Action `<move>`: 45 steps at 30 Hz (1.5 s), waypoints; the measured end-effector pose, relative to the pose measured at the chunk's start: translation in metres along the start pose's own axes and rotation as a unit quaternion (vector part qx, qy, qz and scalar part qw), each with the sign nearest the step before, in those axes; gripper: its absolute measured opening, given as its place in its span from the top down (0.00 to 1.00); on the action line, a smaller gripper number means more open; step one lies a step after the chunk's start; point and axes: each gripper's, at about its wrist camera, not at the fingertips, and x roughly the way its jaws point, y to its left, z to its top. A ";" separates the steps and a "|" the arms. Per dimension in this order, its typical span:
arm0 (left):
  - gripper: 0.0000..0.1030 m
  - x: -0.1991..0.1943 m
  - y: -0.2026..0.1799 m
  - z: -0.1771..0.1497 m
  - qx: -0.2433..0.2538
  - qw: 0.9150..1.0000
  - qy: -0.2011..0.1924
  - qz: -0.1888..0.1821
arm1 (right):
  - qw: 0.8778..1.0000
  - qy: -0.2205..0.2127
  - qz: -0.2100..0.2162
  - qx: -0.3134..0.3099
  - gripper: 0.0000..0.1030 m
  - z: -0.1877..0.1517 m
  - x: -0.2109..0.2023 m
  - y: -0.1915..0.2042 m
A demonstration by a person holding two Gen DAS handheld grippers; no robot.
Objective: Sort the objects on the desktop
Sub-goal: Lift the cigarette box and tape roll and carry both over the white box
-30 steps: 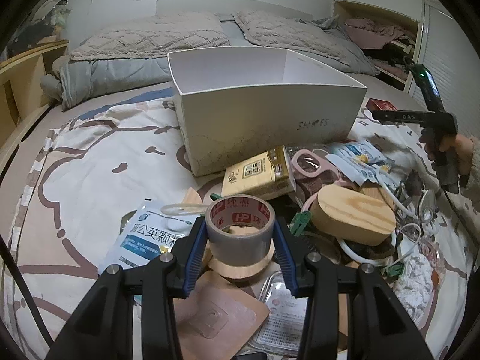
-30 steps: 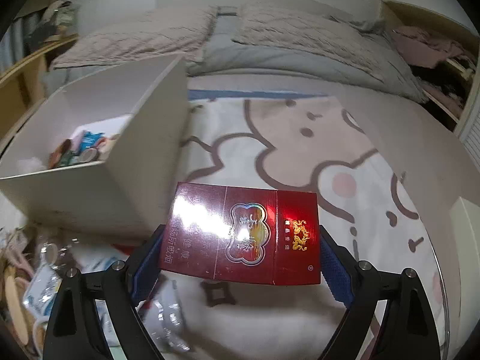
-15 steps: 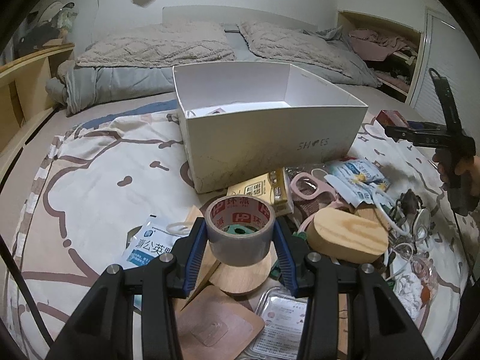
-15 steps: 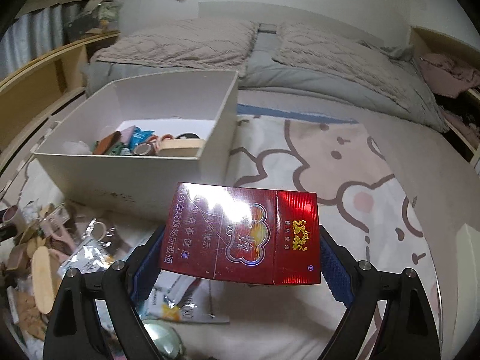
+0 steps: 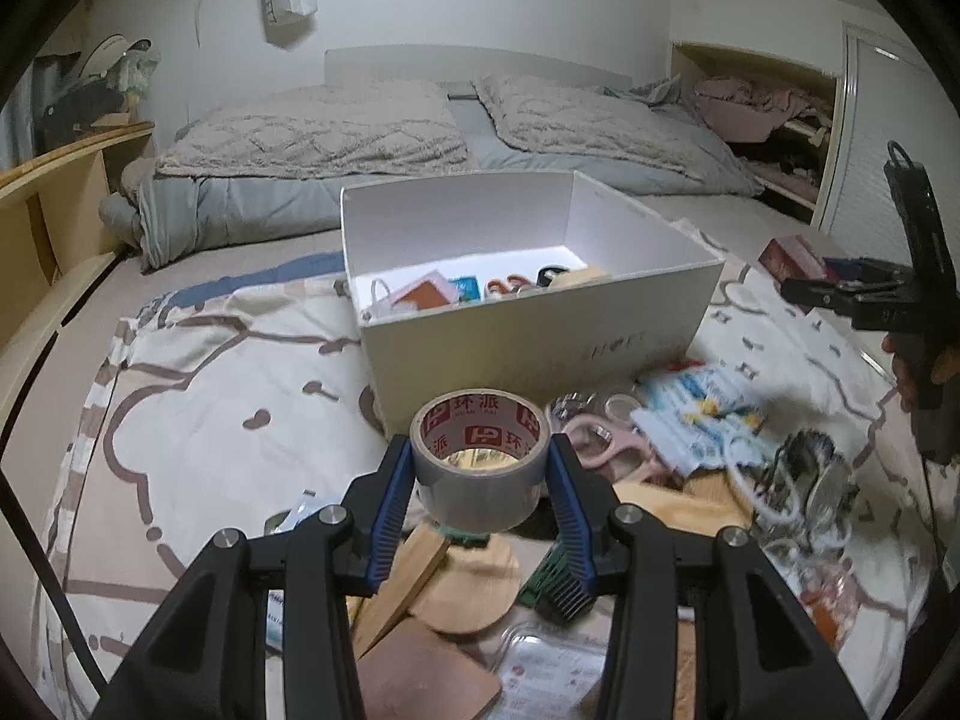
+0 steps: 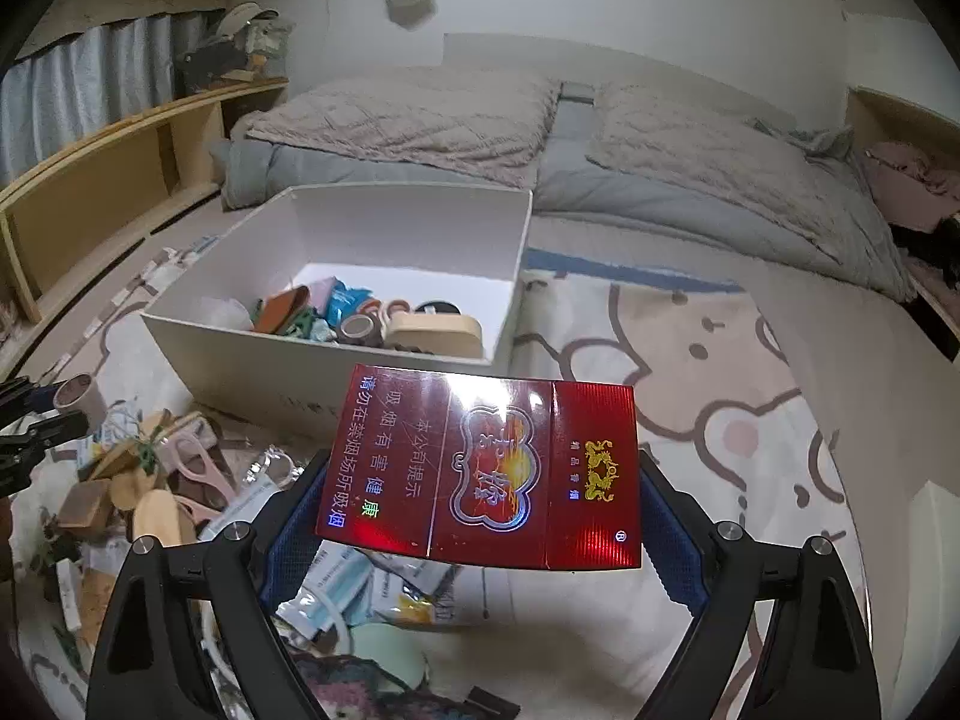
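My left gripper [image 5: 480,480] is shut on a grey roll of tape [image 5: 480,459] and holds it above the pile, in front of the white box [image 5: 540,324]. My right gripper [image 6: 480,516] is shut on a red cigarette carton [image 6: 480,465], held flat in the air in front of the box's [image 6: 336,372] near right corner. The box holds several small items. The right gripper and carton also show at the right of the left wrist view [image 5: 840,288]. The tape shows small at the left of the right wrist view [image 6: 78,396].
A pile of loose objects lies on the patterned bedspread before the box: pink scissors [image 5: 600,444], wooden pieces [image 5: 456,576], packets [image 5: 696,414], cables [image 5: 804,492]. Pillows [image 5: 312,138] and a grey quilt lie behind. A wooden shelf [image 6: 120,180] runs along the left.
Both grippers have risen with their loads. The left wrist view now looks down into the box. The right gripper has swung left toward the box with the carton.
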 end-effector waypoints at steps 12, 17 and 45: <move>0.57 -0.010 -0.014 0.049 0.002 0.998 -0.057 0.010 | 0.999 -0.031 0.016 -0.004 0.11 0.030 -0.014 0.014; 0.57 -0.010 -0.018 0.071 0.000 0.997 -0.075 0.019 | 0.999 -0.038 0.023 -0.001 0.11 0.046 -0.019 0.015; 0.57 0.023 -0.024 0.159 -0.036 0.987 -0.133 0.077 | 0.997 -0.040 0.025 0.052 0.11 0.118 0.034 0.023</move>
